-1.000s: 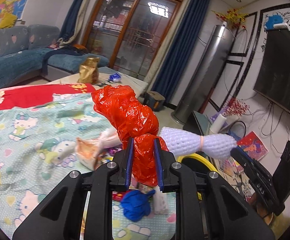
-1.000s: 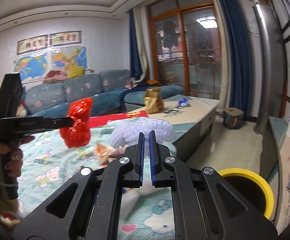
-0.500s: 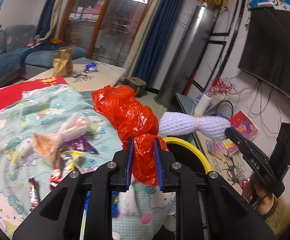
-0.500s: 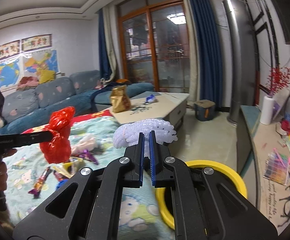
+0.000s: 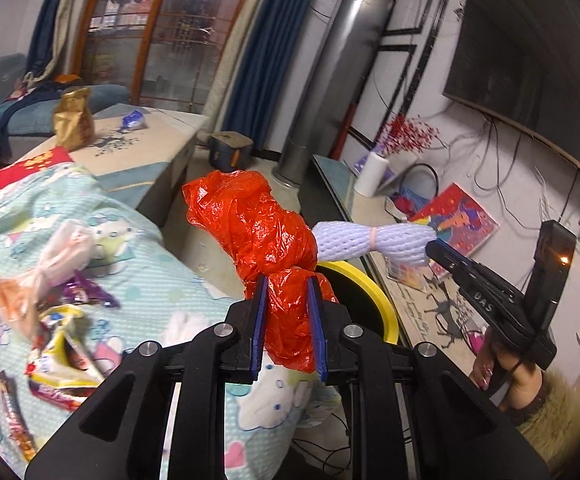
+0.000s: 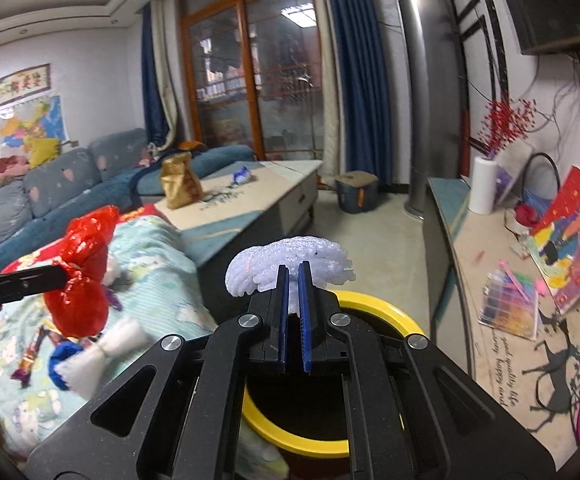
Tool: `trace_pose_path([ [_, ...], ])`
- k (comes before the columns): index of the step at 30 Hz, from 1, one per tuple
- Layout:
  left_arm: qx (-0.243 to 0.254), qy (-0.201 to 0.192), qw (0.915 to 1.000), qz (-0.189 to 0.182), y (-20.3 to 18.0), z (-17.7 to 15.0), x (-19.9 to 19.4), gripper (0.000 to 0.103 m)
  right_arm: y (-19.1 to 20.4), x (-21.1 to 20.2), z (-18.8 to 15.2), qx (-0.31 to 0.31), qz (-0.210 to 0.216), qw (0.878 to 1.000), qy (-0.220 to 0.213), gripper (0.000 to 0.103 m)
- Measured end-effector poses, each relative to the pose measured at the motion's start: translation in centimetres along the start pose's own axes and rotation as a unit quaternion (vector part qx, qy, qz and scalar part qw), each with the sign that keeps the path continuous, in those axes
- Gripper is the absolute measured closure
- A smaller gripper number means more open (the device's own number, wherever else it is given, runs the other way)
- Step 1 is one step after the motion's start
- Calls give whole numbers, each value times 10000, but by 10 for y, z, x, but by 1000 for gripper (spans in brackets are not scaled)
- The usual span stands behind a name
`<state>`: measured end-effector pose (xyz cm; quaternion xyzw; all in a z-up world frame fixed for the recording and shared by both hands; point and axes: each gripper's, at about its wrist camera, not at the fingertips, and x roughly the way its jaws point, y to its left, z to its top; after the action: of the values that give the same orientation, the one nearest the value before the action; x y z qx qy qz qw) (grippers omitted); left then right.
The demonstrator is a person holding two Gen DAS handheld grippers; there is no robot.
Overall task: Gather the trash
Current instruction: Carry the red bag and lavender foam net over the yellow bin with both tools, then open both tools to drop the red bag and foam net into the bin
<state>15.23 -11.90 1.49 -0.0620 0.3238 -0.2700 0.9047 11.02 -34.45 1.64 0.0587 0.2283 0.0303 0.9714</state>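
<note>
My left gripper point(image 5: 287, 292) is shut on a crumpled red plastic bag point(image 5: 257, 228), held up over the bed's edge near the yellow-rimmed bin point(image 5: 366, 292). My right gripper point(image 6: 294, 280) is shut on a white foam net point(image 6: 290, 260), held just above the bin point(image 6: 374, 308). The foam net point(image 5: 370, 240) also shows in the left wrist view, in the right gripper's tips point(image 5: 436, 246). The red bag point(image 6: 85, 272) shows at the left of the right wrist view, in the left gripper point(image 6: 63, 274).
Candy wrappers point(image 5: 53, 336), a pale plastic bag point(image 5: 49, 264), a blue scrap point(image 6: 59, 360) and a white foam bow point(image 6: 101, 352) lie on the Hello Kitty bedsheet point(image 5: 149, 280). A coffee table point(image 6: 257, 196) with a gold bag point(image 6: 177, 184) stands behind. A low TV bench point(image 6: 490, 264) is at the right.
Both grippers have swung right, away from the bed, with their loads. The yellow-rimmed bin has come under them and looms larger in both views.
</note>
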Motion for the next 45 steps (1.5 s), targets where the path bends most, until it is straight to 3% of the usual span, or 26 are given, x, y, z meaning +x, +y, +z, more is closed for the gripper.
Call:
trace_pose_path([
  [11, 293, 376, 9985, -262, -34, -8, 51, 84, -34, 17, -16, 189, -301, 9984, 435, 100],
  [26, 405, 1126, 9920, -407, -50, -35, 132, 83, -64, 37, -29, 408, -466, 9929, 1020, 99],
  [27, 386, 1176, 9913, -438, -51, -36, 138, 81, -66, 38, -30, 434, -451, 9924, 1055, 98],
  [28, 368, 1219, 9909, -437, -51, -38, 143, 69, -68, 40, -31, 479, -441, 9919, 1094, 93],
  [29, 349, 1235, 9910, -371, -51, -39, 147, 45, -69, 41, -32, 535, -444, 9912, 1126, 76],
  [30, 329, 1232, 9912, -351, -52, -39, 150, 34, -72, 42, -32, 640, -452, 9902, 1153, 67],
  [31, 288, 1216, 9914, -379, -52, -40, 152, 17, -75, 41, -33, 750, -471, 9894, 1151, 50],
  [32, 254, 1188, 9919, -376, -53, -40, 151, 10, -76, 40, -33, 830, -493, 9889, 1128, 48],
  [34, 210, 1144, 9929, -266, -51, -41, 149, 8, -81, 38, -32, 939, -529, 9881, 1100, 48],
  [38, 158, 966, 9952, -34, -45, -41, 134, 6, -82, 34, -29, 966, -660, 9883, 983, 36],
  [45, 136, 553, 9979, 325, -29, -36, 95, 6, -58, 30, -23, 847, -457, 9917, 852, 34],
])
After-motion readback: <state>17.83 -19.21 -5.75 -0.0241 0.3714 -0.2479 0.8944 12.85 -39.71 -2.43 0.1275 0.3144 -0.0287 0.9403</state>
